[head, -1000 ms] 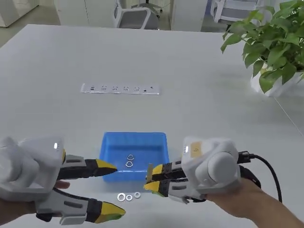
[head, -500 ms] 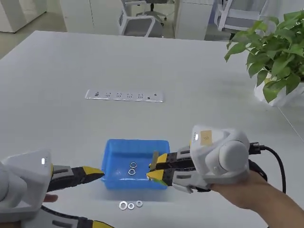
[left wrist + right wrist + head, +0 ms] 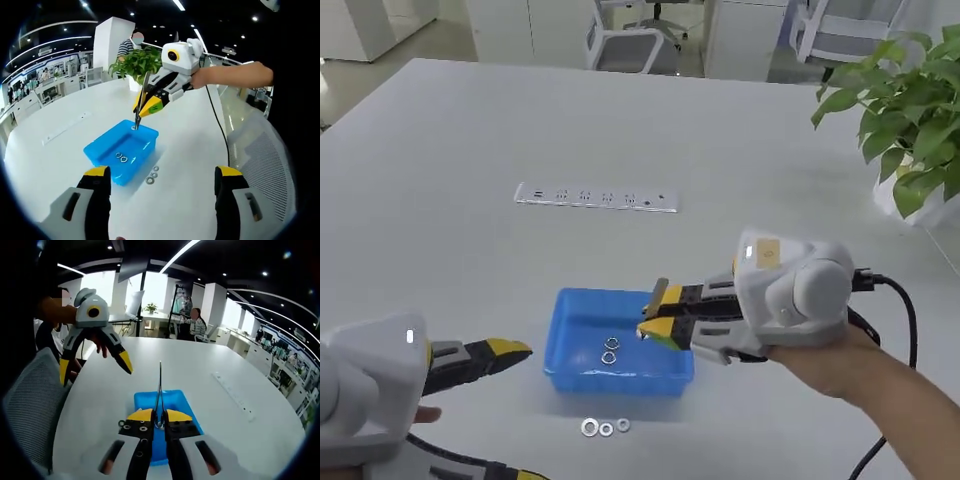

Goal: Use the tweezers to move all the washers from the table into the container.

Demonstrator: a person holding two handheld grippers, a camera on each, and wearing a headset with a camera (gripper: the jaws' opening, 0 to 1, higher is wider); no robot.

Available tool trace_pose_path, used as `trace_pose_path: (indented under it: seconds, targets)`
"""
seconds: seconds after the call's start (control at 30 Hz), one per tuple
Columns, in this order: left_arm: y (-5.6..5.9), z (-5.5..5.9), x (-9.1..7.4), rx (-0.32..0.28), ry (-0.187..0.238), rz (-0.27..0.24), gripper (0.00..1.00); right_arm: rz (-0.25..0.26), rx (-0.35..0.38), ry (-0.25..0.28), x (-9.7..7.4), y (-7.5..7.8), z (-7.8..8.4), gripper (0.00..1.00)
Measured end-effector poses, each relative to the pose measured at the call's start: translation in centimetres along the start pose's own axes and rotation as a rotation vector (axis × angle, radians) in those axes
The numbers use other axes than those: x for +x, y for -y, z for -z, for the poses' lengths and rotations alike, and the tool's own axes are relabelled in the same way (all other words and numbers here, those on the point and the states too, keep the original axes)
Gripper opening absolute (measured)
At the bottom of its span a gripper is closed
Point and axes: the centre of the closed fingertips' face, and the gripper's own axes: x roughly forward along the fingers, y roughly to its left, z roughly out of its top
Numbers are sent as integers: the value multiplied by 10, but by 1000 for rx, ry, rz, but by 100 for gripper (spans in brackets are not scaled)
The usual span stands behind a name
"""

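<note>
The right claw (image 3: 657, 328) grips tweezers (image 3: 658, 293) above the container (image 3: 570, 322).
The left claw (image 3: 162, 175) gapes empty; three washers (image 3: 605, 428) lie on the worktop (image 3: 470, 130).

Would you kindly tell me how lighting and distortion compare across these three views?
Head view: even, bright light, soft shadow beside the blue container, straight lines. Left gripper view: fisheye bends the table edge; dim hall, ceiling spots. Right gripper view: same bending, bright windows glare behind; the tweezers look sharp.
</note>
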Motion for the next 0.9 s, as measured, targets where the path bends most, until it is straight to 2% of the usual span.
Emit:
trace_pose_path:
  seconds: [0.2,0.3,0.5,0.9]
  targets:
    - [-5,1,-3,-22,14,-20,99,-21,-1,5,8,4,7,8]
    - [-7,2,-5,-30,13,-25,99,-36,-5,-2,13,4,12,8]
    - [-10,-1,-6,-42,37,-35,99,-65,-9,-9,21,5,23,8]
    - [-14,-2,-4,-74,57,-57,99,-69,-7,-23,37,12,37,8]
